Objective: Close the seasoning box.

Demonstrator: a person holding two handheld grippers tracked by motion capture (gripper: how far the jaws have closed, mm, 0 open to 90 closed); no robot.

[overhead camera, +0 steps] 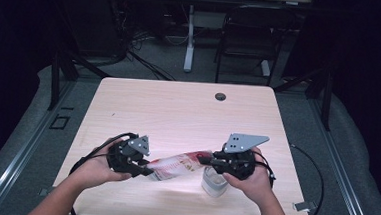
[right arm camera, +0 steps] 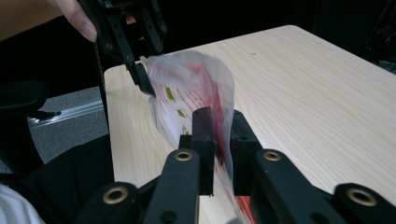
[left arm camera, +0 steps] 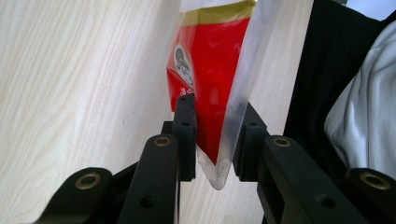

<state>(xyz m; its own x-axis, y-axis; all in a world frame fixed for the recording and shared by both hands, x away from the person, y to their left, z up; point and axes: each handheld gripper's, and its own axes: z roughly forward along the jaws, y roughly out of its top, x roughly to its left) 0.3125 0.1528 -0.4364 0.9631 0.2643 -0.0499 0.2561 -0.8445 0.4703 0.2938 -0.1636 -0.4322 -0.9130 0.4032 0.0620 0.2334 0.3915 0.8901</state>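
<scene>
Holding a pouch [overhead camera: 177,166] above the table [overhead camera: 178,112], we clamp one end in our left gripper [overhead camera: 142,168]; our right gripper [overhead camera: 203,160] pinches the other, beside a jar [overhead camera: 213,183].

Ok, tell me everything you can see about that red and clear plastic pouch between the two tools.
The red and clear plastic pouch is a flat, flexible packet: a red printed panel with a gold band and a small round emblem, inside clear sealed edges. It is stretched lengthwise above the pale wooden table, between the left tool and the right tool. Each tool has one end of it between its jaws. The film bows and creases between them. What is inside cannot be told.
</scene>
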